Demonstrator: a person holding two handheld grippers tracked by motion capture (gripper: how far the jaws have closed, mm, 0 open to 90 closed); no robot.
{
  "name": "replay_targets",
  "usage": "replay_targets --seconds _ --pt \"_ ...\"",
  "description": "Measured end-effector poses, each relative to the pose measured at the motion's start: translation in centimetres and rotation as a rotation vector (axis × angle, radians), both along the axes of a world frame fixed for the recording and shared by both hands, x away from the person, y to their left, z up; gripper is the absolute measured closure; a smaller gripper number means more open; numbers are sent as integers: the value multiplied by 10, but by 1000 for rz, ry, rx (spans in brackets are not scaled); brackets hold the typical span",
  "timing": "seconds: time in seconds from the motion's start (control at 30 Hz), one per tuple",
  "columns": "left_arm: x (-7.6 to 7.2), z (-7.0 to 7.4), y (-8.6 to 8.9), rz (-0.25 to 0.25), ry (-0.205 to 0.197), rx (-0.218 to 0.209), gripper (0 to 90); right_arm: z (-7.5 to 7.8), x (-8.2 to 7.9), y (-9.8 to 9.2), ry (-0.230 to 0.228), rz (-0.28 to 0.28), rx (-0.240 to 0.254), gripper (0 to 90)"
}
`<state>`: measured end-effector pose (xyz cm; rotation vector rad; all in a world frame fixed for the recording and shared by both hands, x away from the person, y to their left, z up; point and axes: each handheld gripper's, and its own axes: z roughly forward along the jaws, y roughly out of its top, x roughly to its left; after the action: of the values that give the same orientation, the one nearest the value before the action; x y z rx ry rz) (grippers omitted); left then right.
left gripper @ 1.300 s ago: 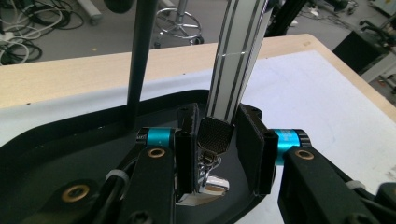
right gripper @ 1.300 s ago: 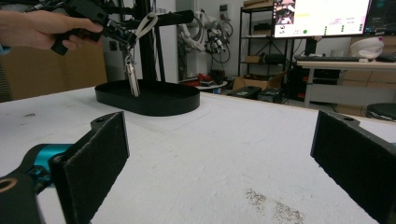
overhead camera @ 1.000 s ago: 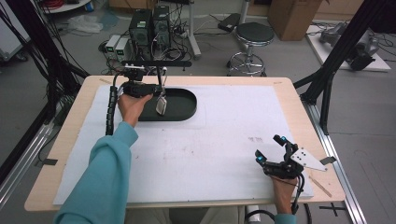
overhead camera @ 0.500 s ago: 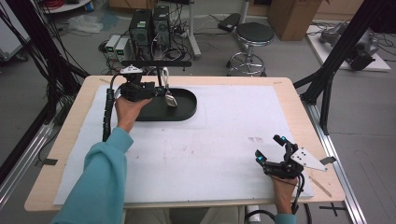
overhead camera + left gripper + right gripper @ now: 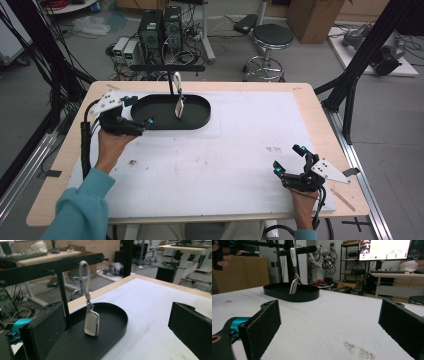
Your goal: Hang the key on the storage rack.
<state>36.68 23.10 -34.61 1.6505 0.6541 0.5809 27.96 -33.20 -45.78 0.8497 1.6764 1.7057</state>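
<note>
Key fob [image 5: 179,107] hangs by its carabiner from the black rack [image 5: 167,67] over the oval tray [image 5: 200,117], at twelve o'clock on the surface [image 5: 240,165]. Left tongs [image 5: 134,111], nine o'clock of the tray, have just been opening, nothing between them; right tongs [image 5: 287,159] at five o'clock stand apart.

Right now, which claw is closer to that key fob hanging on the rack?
The left. The left claw sits open beside the left end of the black tray, a short way from the key fob. The right claw rests far off, near the table's front right corner.

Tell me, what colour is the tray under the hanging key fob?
Black. The tray below the key fob shows best in the left gripper view.
</note>
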Motion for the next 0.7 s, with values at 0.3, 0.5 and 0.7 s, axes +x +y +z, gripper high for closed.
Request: replay_targets --seconds 0.3,0.5,0.7 --pt "-55 -38 33 -17 -65 -58 17 0 0 0 2 -1 2 36" --pt "-86 -73 57 10 -108 -184 17 0 0 0 0 -3 -1 36" --pt "-97 -97 69 46 -90 -216 17 0 0 0 -8 -6 -8 36"
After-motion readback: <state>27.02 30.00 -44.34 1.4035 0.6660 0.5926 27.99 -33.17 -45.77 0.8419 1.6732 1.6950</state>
